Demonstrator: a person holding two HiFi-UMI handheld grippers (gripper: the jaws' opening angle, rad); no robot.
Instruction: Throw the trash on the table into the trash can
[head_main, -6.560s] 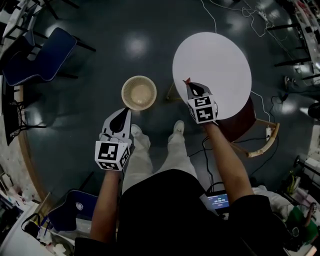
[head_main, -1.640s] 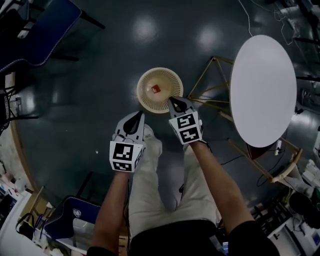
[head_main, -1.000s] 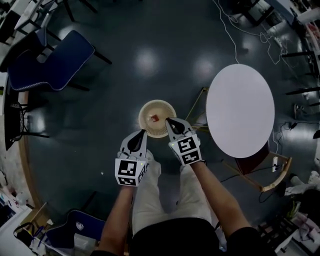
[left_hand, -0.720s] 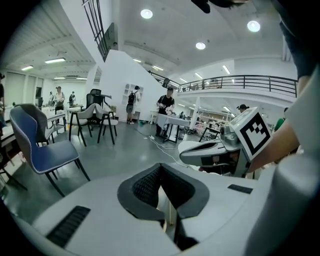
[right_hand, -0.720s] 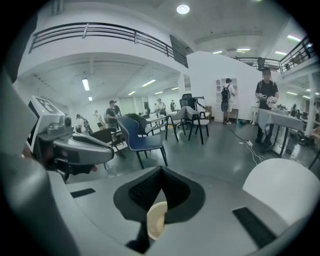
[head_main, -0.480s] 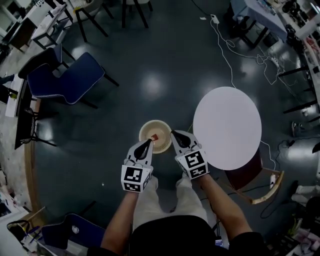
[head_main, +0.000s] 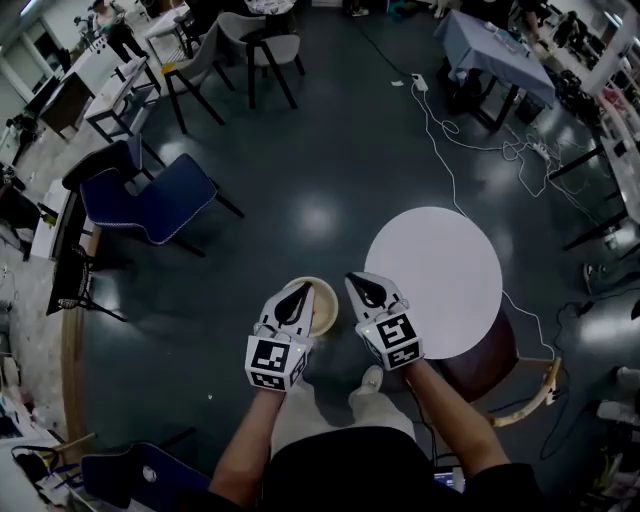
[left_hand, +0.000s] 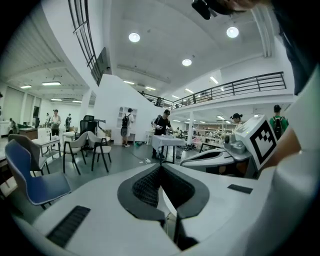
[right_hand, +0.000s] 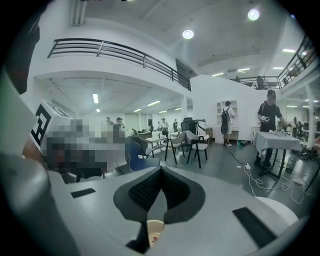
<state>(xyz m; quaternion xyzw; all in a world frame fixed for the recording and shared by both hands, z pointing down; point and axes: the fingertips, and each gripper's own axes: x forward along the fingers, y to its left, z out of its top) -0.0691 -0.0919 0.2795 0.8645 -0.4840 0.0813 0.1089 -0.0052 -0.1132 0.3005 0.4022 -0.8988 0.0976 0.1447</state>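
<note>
Left gripper (head_main: 300, 292) and right gripper (head_main: 358, 283) hang closed and empty, side by side over the can (head_main: 324, 312) on the floor, where a red scrap (right_hand: 151, 241) lies, and the table (head_main: 440, 270) looks bare, so the job seems done.

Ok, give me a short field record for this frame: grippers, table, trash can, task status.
left gripper: jaws together, nothing held
right gripper: jaws together, nothing held
table: round, white, no trash visible on top
trash can: cream, on the floor beside the table, partly behind the left gripper
task status: looks done, judging by the table top
</note>
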